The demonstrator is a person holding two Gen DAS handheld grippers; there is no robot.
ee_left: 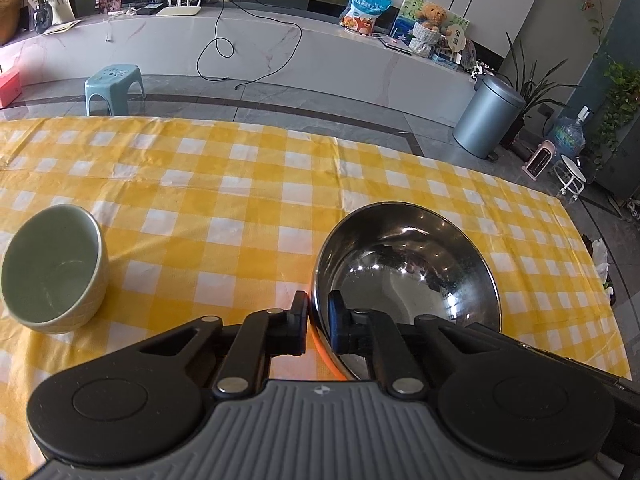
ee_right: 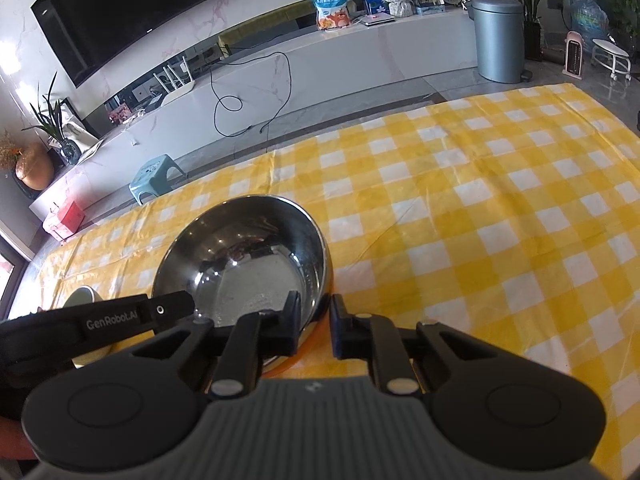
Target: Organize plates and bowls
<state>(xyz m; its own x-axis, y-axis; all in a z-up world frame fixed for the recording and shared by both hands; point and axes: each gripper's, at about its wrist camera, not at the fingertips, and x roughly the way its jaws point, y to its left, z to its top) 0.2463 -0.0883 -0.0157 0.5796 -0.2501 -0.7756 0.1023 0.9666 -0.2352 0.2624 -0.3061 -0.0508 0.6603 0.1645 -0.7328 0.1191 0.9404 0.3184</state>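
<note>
A shiny steel bowl (ee_left: 404,272) with an orange underside stands upright on the yellow checked tablecloth (ee_left: 224,184). My left gripper (ee_left: 318,312) is shut on its left rim, one finger outside and one inside. In the right wrist view the same steel bowl (ee_right: 244,264) sits left of centre, and my right gripper (ee_right: 316,314) is shut on its right rim, straddling the wall. The left gripper's black housing (ee_right: 120,316) shows at that bowl's left side. An empty pale green bowl (ee_left: 52,272) stands apart at the left, and only a sliver of this green bowl (ee_right: 82,296) shows in the right wrist view.
The table's far edge (ee_left: 280,124) drops to a grey tiled floor. Beyond it are a teal stool (ee_left: 114,88), a grey bin (ee_left: 486,116) and a long white cabinet (ee_left: 280,48). Open cloth (ee_right: 500,220) lies right of the steel bowl.
</note>
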